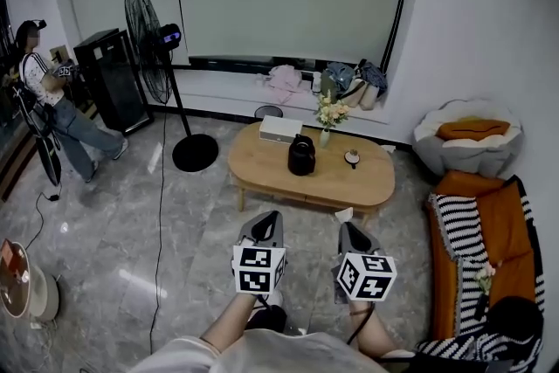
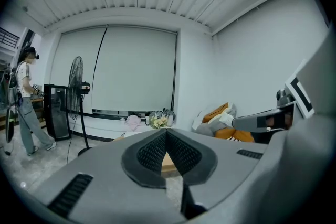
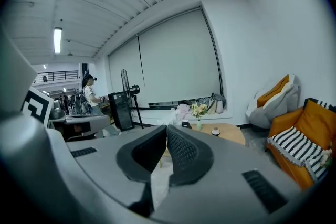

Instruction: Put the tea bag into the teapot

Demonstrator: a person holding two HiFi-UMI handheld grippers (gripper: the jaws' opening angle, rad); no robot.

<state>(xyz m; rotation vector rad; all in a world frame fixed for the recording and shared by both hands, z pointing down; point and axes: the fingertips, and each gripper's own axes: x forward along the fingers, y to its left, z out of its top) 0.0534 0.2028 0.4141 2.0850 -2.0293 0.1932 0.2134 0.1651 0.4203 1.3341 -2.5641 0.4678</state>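
Note:
A black teapot (image 1: 301, 156) stands near the middle of an oval wooden coffee table (image 1: 371, 182), some way ahead of me. To its right on the table sits a small round cup-like thing (image 1: 352, 157). I cannot make out a tea bag at this distance. Both grippers are held low in front of me, well short of the table. My left gripper (image 1: 265, 218) is shut with nothing in it, its tips (image 2: 166, 131) meeting. My right gripper (image 1: 348, 228) is beside it, also shut and empty, tips (image 3: 167, 127) together. The table (image 3: 231, 132) shows far off in the right gripper view.
On the table are also a white box (image 1: 280, 128) and a small flower vase (image 1: 327, 116). A standing fan (image 1: 155, 48), a black cabinet (image 1: 112, 79) and a person (image 1: 48, 96) are at the left. An orange sofa with a striped blanket (image 1: 485, 231) and a beanbag seat (image 1: 467, 140) are at the right. A cable (image 1: 160, 214) runs across the floor.

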